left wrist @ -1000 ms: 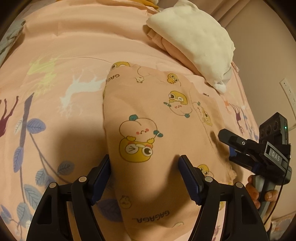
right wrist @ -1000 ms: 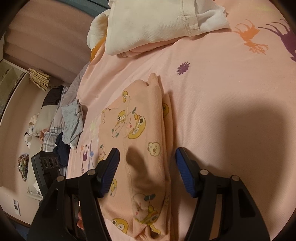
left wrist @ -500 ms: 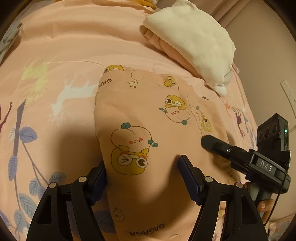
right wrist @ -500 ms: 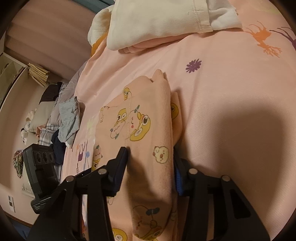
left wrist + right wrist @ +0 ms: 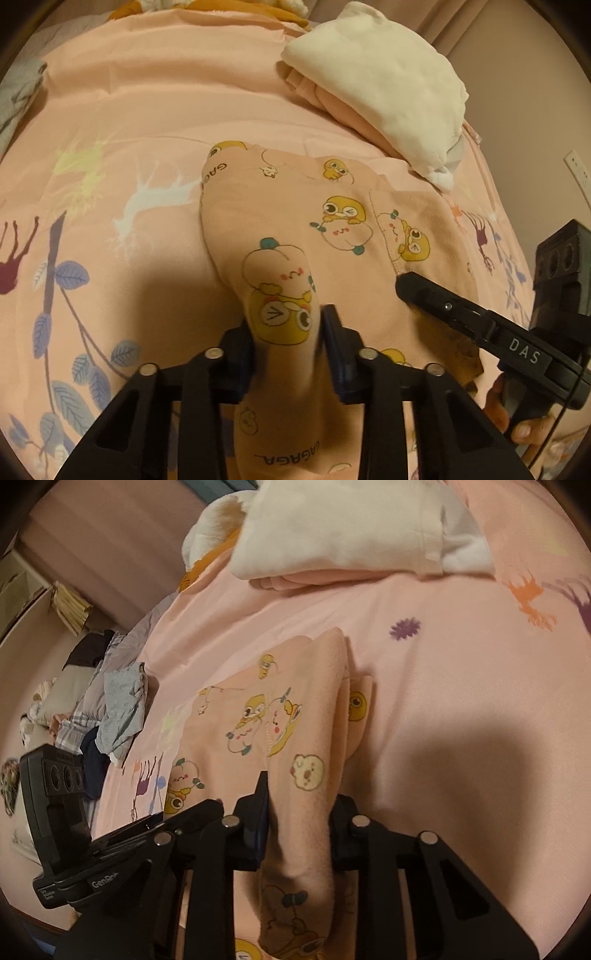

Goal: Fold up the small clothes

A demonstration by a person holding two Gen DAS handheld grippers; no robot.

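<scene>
Two hand-held grippers are seen over a bed point(image 5: 155, 110) that is covered by a pink sheet printed with leaves, flowers and animal shapes. At the far edge of the bed a stack of folded clothes point(image 5: 384, 85), cream on top and pink beneath, is laid. Past the bed's side, in the right wrist view, a heap of grey, plaid and dark laundry point(image 5: 110, 712) is seen, though its items cannot be told apart.

Near the middle of the bed a small pink garment point(image 5: 303, 236) printed with yellow cartoon ducks and the word GAGAGA is spread, partly folded, with a doubled edge shown along one side in the right wrist view point(image 5: 295, 738).

By the left hand-held gripper point(image 5: 286, 343) a raised ridge of this garment is clamped; its jaws have just been closing, and the cloth is bunched tightly between the blue pads. By the right hand-held gripper point(image 5: 299, 812) another fold of the same garment is pinched; its jaws have likewise just been closing, and the fabric is squeezed between them. The two grippers are held near each other, each being visible at the edge of the other's view, and part of a hand point(image 5: 517, 413) is seen on the right one's handle.
</scene>
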